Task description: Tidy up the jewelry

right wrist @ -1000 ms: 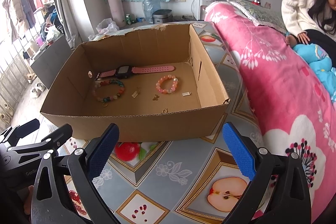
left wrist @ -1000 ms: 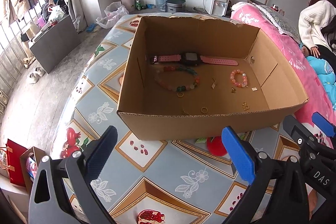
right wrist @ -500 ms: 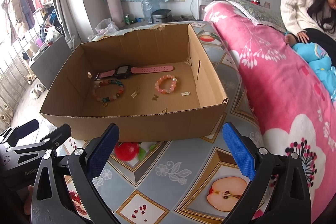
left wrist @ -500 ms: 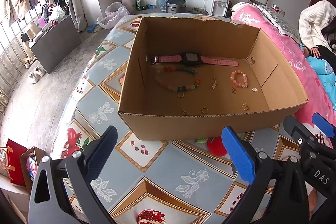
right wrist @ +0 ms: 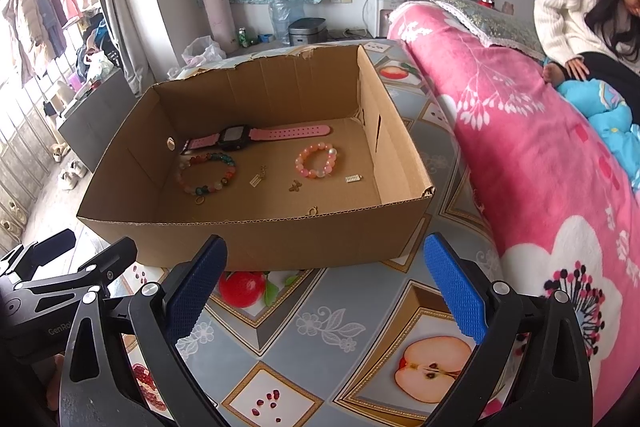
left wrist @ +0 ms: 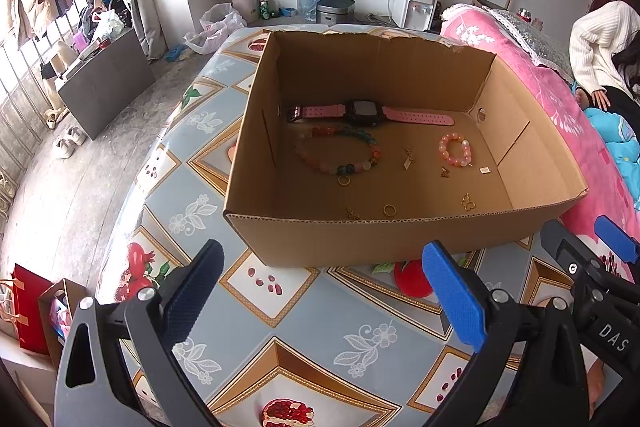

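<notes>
An open cardboard box [left wrist: 360, 239] with a raw corrugated rim and a torn back edge stands on a table [left wrist: 304, 327] covered with a glossy cloth printed with fruit and flowers. The jewelry lies flat on the box floor. A watch [left wrist: 362, 113] with a black square face and a pink strap full of holes lies along the back wall. Just in front of it is a large bracelet [left wrist: 340, 155] of round beads in mixed colours, and a small gold ring [left wrist: 343, 180] touches its near side. To the right lies a smaller bracelet [left wrist: 455, 149] of pink and white beads. Small gold charms are scattered between and in front of them, and another gold ring [left wrist: 389, 209] lies close to the front wall.

The left gripper [left wrist: 320, 295] hovers over the cloth in front of the box, its two fingers spread wide, with nothing between them. The right gripper [right wrist: 324, 291] is beside it, also spread wide and empty. The fingers [right wrist: 454, 287] carry blue pads with a fine knobbed texture on black plastic arms.

A pink blanket [right wrist: 520, 131] with white flowers lies at the right of the table.
</notes>
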The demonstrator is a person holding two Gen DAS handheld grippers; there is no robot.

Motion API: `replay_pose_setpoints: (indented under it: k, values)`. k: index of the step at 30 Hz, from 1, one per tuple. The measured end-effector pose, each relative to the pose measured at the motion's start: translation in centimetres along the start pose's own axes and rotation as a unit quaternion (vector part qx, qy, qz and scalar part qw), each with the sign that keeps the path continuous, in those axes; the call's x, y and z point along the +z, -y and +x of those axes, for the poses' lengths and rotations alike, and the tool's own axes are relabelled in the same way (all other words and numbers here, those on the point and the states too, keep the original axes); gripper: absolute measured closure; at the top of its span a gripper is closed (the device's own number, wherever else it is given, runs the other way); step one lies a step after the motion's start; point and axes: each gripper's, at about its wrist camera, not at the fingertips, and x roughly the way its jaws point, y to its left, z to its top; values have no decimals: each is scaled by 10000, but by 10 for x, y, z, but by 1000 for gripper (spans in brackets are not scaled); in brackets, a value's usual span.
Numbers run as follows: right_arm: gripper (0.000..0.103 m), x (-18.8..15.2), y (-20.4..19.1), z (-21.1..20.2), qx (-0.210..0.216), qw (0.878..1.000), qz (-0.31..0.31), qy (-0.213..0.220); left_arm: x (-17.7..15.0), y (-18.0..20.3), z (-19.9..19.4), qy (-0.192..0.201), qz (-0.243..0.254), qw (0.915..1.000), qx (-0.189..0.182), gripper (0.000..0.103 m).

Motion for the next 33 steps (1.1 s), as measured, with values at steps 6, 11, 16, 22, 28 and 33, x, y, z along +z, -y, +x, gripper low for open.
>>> replay_pose_setpoints:
  k: [6,11,16,22,28,33]
  values:
    - [8,0,0,0,-12,10000,-8,8,-1,0,0,4,-9,10000,5,5]
    - [8,0,-1,-2,-17,10000,32,23,0,1,-2,22,-12,10000,11,5]
    - [8,0,-1,-2,-11,10000,12,19,0,1,-3,24,-13,10000,8,5]
    - [8,0,-1,-1,-17,10000,22,25,-1,1,-3,21,-18,10000,5,5]
    - [8,0,-1,-2,-15,10000,14,23,0,1,-3,23,-5,10000,5,5]
    - [8,0,-4,-3,-33,10000,26,33,1,0,-5,30,-36,10000,-24,5]
